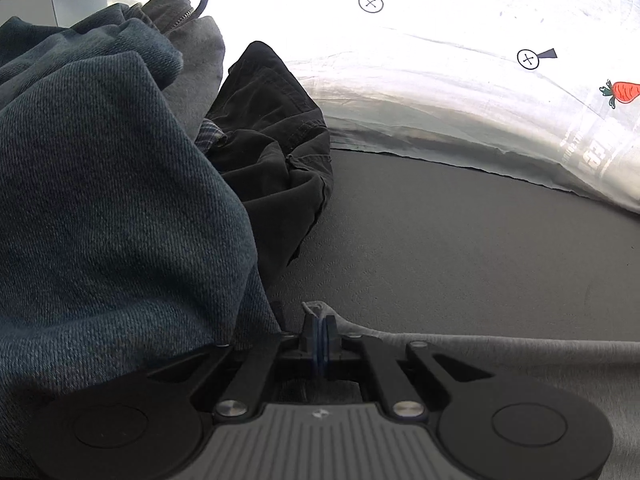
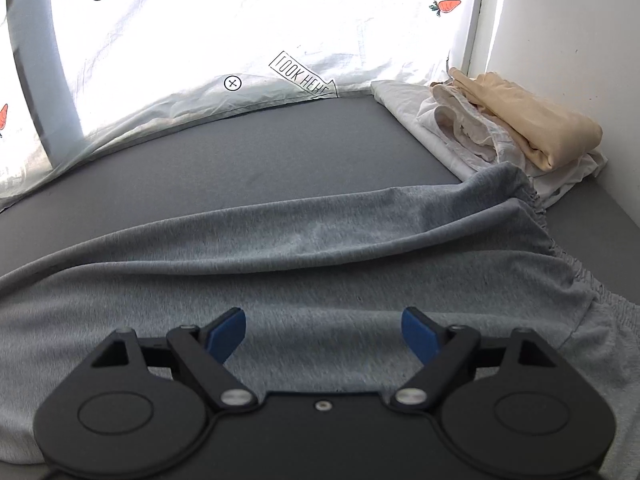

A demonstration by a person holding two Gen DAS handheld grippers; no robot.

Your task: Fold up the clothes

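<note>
Grey mattress [image 2: 280, 152] carries everything; a white sheet printed with carrots [image 2: 224, 32] hangs along its far edge. Light grey jersey sweatpants [image 2: 320, 248] sprawl across the right wrist view, elastic waistband at 3 o'clock. A rumpled pile, blue denim jeans [image 1: 108, 184] over a black garment [image 1: 276, 140], fills 9 to 11 o'clock in the left view. Folded cream and white clothes [image 2: 520, 132] sit at 2 o'clock. The left hand-held gripper [image 1: 320, 336], angled downward, pinches the sweatpants' edge; the right hand-held gripper [image 2: 324, 336] hovers above them, jaws spread.
</note>
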